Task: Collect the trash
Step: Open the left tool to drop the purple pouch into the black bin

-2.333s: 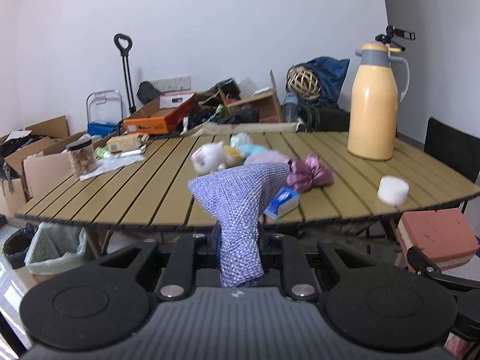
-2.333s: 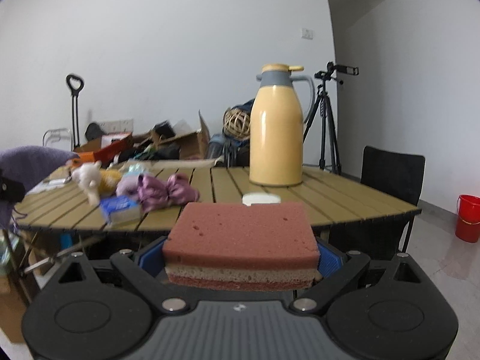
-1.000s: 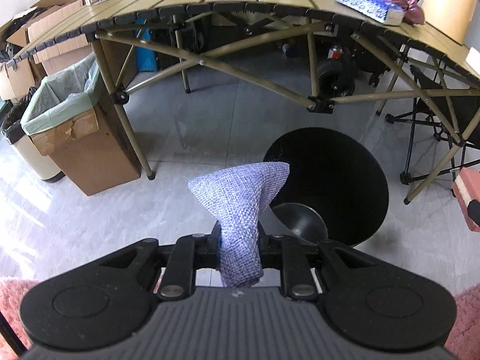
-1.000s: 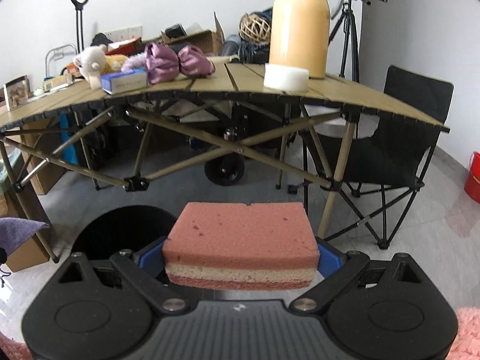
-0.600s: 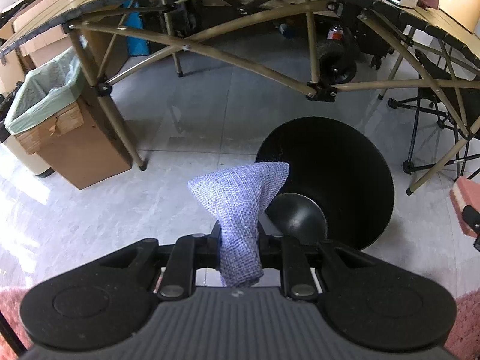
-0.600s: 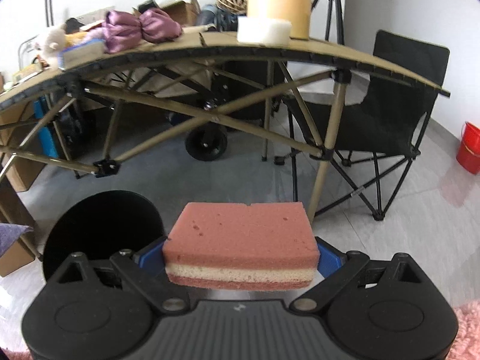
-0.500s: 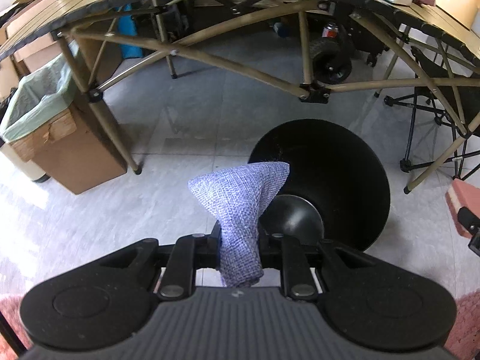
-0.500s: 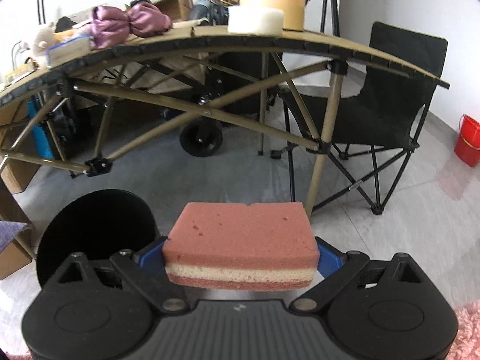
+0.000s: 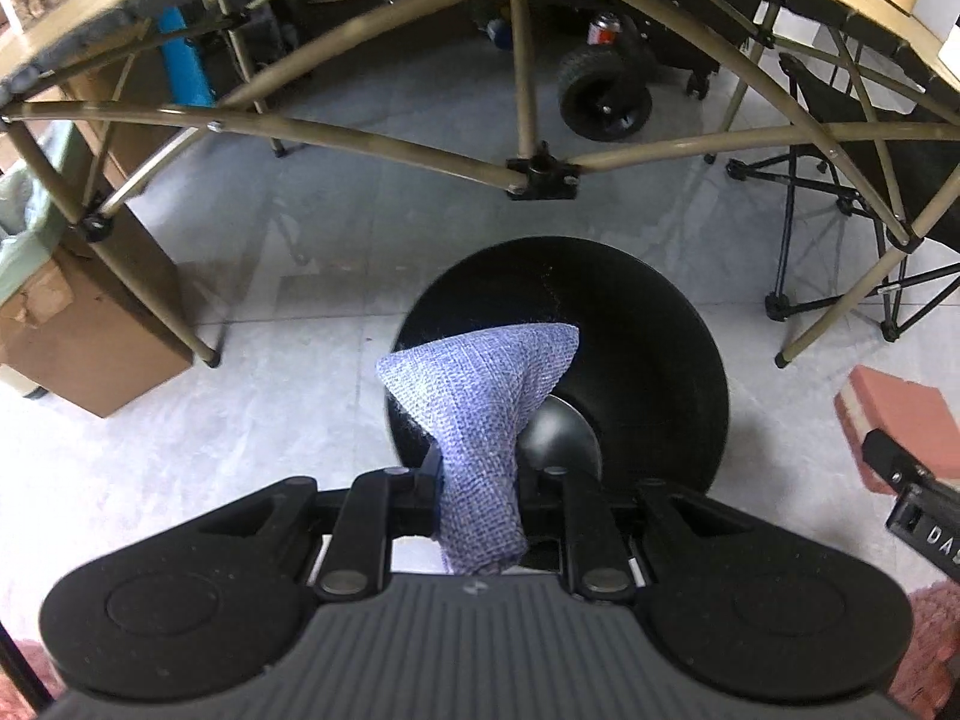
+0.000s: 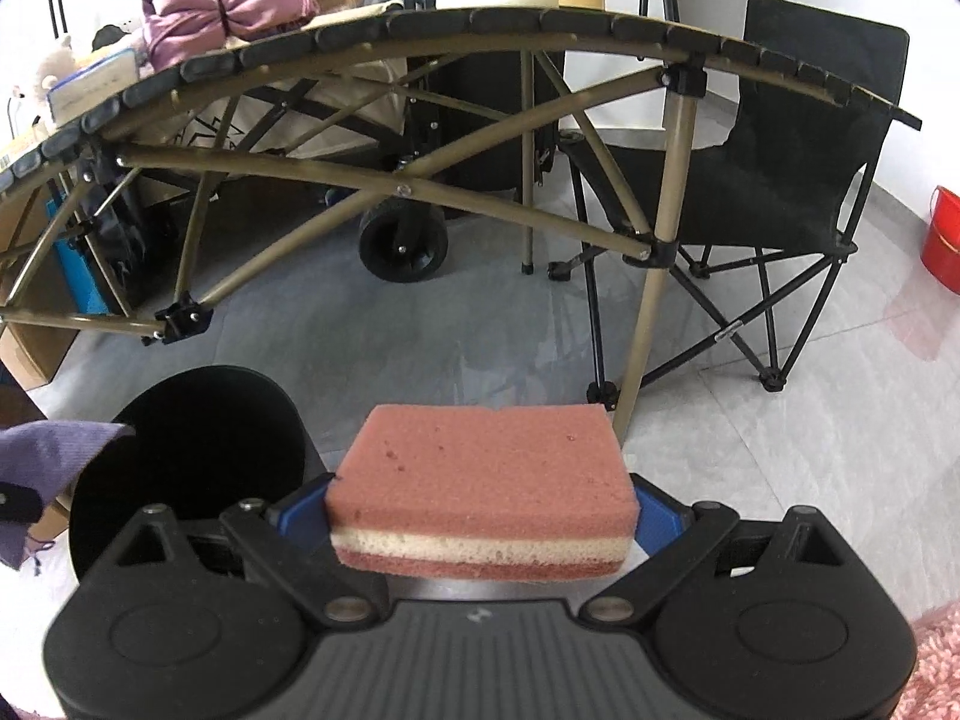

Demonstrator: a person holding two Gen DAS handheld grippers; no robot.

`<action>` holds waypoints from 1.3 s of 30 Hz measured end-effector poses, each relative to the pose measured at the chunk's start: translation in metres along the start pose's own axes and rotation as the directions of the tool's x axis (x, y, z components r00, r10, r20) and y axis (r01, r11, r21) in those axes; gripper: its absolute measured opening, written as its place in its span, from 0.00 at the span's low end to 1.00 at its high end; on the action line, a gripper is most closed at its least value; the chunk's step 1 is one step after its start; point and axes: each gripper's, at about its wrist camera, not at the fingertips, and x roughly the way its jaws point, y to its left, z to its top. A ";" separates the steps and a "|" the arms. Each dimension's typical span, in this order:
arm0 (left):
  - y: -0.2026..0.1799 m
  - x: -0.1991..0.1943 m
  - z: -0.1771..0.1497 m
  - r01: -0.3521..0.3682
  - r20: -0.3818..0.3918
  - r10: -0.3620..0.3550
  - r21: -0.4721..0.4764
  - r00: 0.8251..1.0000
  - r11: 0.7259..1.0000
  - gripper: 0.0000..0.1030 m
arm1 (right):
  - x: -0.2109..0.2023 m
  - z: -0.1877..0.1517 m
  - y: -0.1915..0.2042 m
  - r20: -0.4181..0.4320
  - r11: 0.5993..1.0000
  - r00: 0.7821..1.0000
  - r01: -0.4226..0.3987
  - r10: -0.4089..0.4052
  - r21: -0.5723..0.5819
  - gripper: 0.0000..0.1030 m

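Note:
My left gripper (image 9: pixel 480 480) is shut on a bluish-purple woven cloth (image 9: pixel 480 414), which sticks up from between the jaws. It hangs over the mouth of a round black bin (image 9: pixel 630 348) on the floor. My right gripper (image 10: pixel 480 516) is shut on a pink sponge (image 10: pixel 480 468) with a cream middle layer, held flat between blue pads. In the right wrist view the black bin (image 10: pixel 192 444) stands low at the left, and the cloth (image 10: pixel 54 456) shows at the left edge. The sponge (image 9: pixel 900 414) shows at the right edge of the left wrist view.
A folding slatted table (image 10: pixel 540 24) arches overhead on crossed olive legs (image 9: pixel 522 60). A lined cardboard box (image 9: pixel 72 312) stands on the floor at the left. A black folding chair (image 10: pixel 798 138) and a red bucket (image 10: pixel 942 240) are at the right. A wheeled cart (image 10: pixel 402 246) sits under the table.
Both grippers have sunk from table height to below the tabletop. The left one has moved over the black bin with the cloth; the right one has come nearer the table leg, still gripping the sponge.

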 end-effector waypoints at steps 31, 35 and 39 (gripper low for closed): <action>-0.055 0.049 0.020 0.060 -0.118 -0.059 0.001 0.991 0.998 0.23 | 0.020 -0.008 -0.003 -0.084 0.999 0.995 0.048 -0.048 -0.010 0.94; -0.054 0.047 0.018 0.046 -0.099 -0.046 -0.006 0.994 0.999 0.75 | 0.020 -0.009 -0.003 -0.087 0.999 0.995 0.044 -0.044 -0.010 0.94; -0.053 0.044 0.020 0.040 -0.075 -0.042 -0.019 0.996 0.999 1.00 | 0.020 -0.009 -0.003 -0.090 0.999 0.995 0.044 -0.044 -0.007 0.94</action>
